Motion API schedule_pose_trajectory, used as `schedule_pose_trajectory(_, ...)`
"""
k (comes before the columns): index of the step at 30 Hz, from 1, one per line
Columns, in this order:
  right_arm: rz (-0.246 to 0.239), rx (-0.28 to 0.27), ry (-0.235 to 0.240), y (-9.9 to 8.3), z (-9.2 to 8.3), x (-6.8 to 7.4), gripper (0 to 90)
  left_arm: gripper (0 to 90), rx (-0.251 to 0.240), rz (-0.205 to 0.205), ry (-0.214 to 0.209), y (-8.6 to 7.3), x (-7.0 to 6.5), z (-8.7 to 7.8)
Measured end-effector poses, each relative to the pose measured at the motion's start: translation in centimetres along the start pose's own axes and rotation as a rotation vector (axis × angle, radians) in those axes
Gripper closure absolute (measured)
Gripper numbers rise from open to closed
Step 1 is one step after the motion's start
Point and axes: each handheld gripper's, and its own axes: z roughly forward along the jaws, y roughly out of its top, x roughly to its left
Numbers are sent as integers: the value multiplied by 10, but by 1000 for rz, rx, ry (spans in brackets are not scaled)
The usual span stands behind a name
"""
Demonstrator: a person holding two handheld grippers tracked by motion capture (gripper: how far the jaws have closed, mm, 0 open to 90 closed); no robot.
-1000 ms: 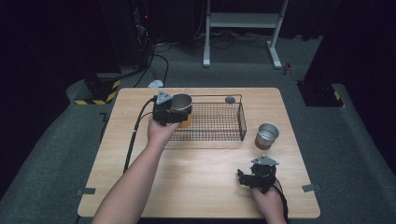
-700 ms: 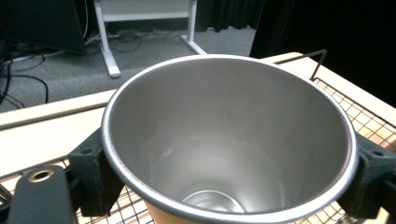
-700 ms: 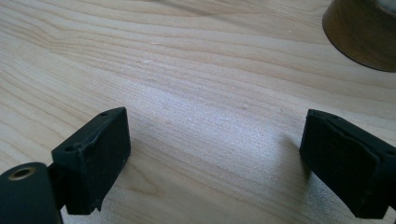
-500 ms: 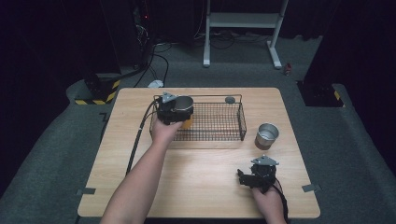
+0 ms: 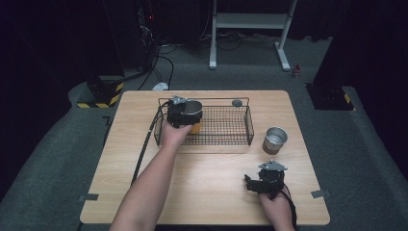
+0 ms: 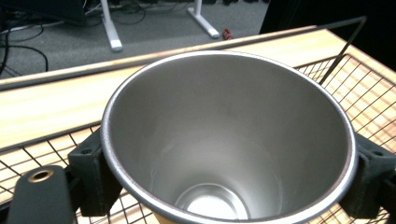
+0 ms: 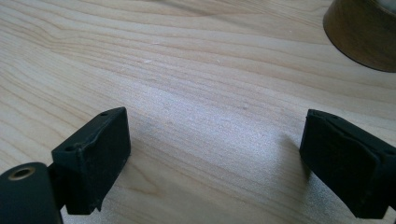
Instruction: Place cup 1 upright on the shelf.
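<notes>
A steel cup (image 5: 193, 109) hangs over the left end of a black wire basket (image 5: 226, 142), its lower part down inside the basket walls. My left gripper (image 5: 188, 115) is shut on it. In the left gripper view I look straight into the cup's mouth (image 6: 224, 140), with one black jaw on each side of the rim and basket mesh (image 6: 369, 93) beneath. A second steel cup (image 5: 275, 139) stands upright on the table to the right of the basket. My right gripper (image 5: 260, 183) rests low on the table near the front right, open, with bare wood between its fingers (image 7: 93, 154).
A wooden table (image 5: 216, 192) bears everything. A small dark round thing (image 5: 236, 102) lies behind the basket. The left gripper's cable (image 5: 144, 149) trails over the table's left side. A round brownish base (image 7: 364, 32) sits at the top right of the right gripper view.
My left hand has carried the cup to the right and down, lower into the basket's left end. The right gripper has stayed put.
</notes>
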Motion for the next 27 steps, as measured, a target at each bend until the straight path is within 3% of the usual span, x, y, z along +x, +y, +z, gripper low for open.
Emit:
schedule_pose_trajectory(8, 1, 0, 0, 0, 0, 0, 85, 136, 29, 16, 40, 0, -4, 5)
schedule_pose_trajectory(13, 1, 0, 2, 0, 0, 0, 85, 136, 71, 29, 72, 1, -5, 5)
schedule_pose_trajectory(27, -3, 1, 4, 0, 0, 0, 85, 136, 149, 69, 96, 2, -6, 10)
